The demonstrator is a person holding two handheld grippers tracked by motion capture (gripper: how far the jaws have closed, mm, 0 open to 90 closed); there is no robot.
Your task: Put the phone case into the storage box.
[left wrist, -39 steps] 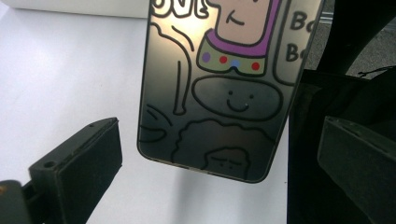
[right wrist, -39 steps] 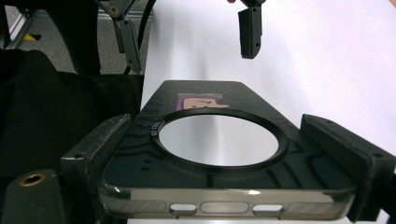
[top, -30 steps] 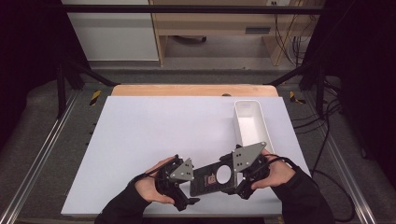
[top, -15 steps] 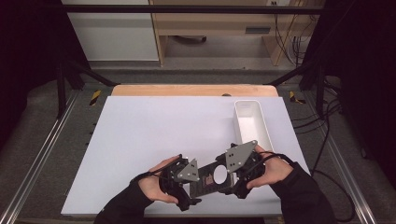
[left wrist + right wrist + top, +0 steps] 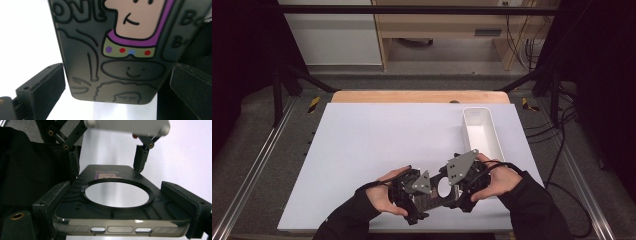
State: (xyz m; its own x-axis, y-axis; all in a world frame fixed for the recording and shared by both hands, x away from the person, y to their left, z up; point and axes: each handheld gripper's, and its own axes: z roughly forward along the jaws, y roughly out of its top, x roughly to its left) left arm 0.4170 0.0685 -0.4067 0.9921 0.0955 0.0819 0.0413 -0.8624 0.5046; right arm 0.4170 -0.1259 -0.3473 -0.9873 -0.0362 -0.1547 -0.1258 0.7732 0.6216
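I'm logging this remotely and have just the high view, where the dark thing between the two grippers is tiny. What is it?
Observer: A phone case, dark and see-through, with a round ring on its inner face.
Operator: Is the right gripper gripping it?
Observer: Its jaws stand against both long sides of the case near the port end; the right gripper looks shut on it.
Operator: And the left one?
Observer: The left gripper has its jaws either side of the other end, with a gap showing at one jaw. That side bears a cartoon print.
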